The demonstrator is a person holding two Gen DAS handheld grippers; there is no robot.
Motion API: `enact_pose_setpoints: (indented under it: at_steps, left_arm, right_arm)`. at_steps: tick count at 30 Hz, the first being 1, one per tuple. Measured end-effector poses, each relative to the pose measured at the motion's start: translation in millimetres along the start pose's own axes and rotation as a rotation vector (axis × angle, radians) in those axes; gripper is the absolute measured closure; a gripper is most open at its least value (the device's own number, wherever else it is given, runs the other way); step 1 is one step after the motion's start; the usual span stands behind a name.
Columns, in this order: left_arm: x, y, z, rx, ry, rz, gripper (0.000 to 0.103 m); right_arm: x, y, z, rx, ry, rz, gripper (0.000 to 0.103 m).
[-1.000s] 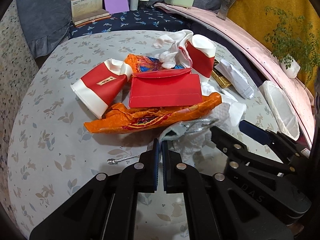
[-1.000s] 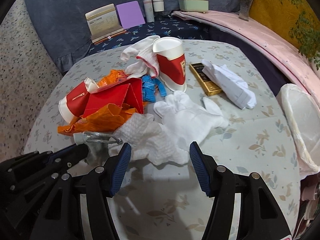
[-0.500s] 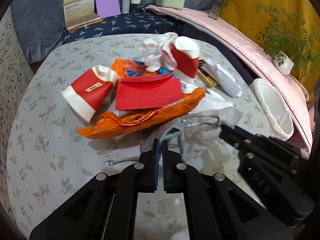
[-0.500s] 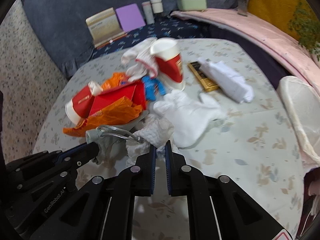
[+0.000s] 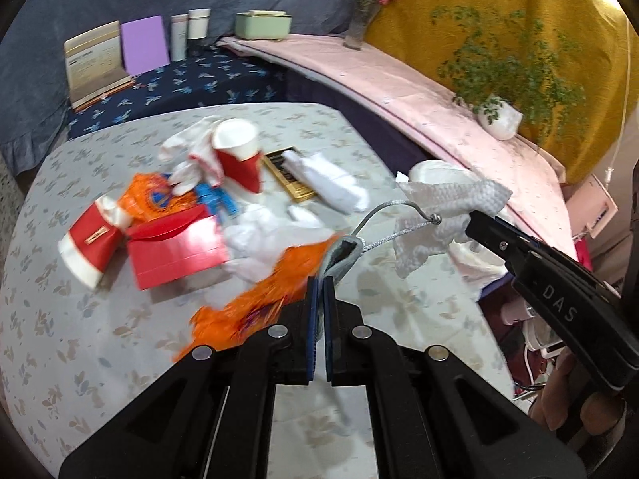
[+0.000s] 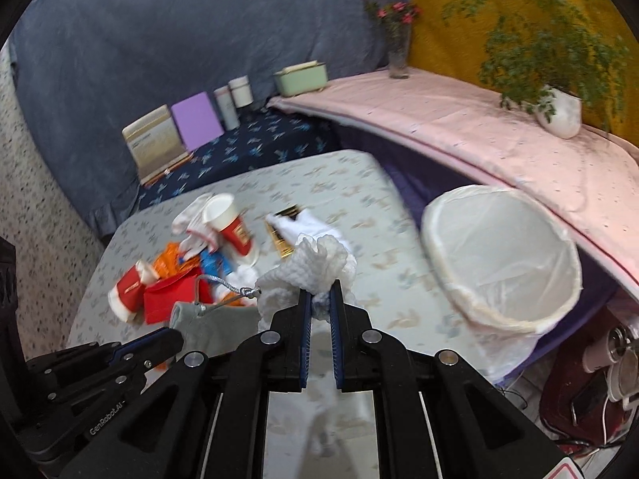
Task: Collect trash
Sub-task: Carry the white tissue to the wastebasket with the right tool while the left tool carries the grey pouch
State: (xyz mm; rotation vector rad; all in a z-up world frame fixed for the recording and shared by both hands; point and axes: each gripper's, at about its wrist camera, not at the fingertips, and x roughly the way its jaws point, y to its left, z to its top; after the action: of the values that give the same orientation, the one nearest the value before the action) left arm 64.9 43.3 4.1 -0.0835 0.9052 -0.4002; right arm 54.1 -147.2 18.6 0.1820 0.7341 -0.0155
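Observation:
My left gripper (image 5: 319, 281) is shut on a grey pouch (image 5: 339, 257) with a silver cord (image 5: 393, 215), lifted off the table. My right gripper (image 6: 319, 293) is shut on a crumpled white paper towel (image 6: 315, 263), held in the air; it also shows in the left wrist view (image 5: 443, 207). The cord's end hooks against the towel. A white-lined trash bin (image 6: 503, 263) stands to the right of the table. Left on the table: two red paper cups (image 5: 88, 239) (image 5: 239, 157), a red envelope (image 5: 175, 247), an orange wrapper (image 5: 255, 303), white gloves (image 5: 271, 243).
A gold box (image 5: 289, 173) and a white packet (image 5: 331, 179) lie on the table's right side. Behind are a dark blue bench with books (image 5: 94, 64), cups and a green box (image 5: 261, 24), and a pink shelf (image 5: 399, 84) with plants.
Both grippers have risen and swung right toward the bin. The towel and grey pouch came up off the table; the orange wrapper shifted.

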Motion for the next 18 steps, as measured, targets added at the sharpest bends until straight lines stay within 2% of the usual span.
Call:
enact_pose_setpoints:
  at_steps: [6,18]
  left_arm:
    - [-1.1,-26.3,9.9,0.037,-0.024,-0.002,0.101]
    - [8.0,-66.3,42.3,0.106,-0.038,-0.048,0.102]
  right_arm:
    - [-14.1,-41.5,3.7,0.058,-0.043,-0.081,0.094]
    - [-15.7,-97.7,18.2,0.126,-0.079,-0.158,0.094]
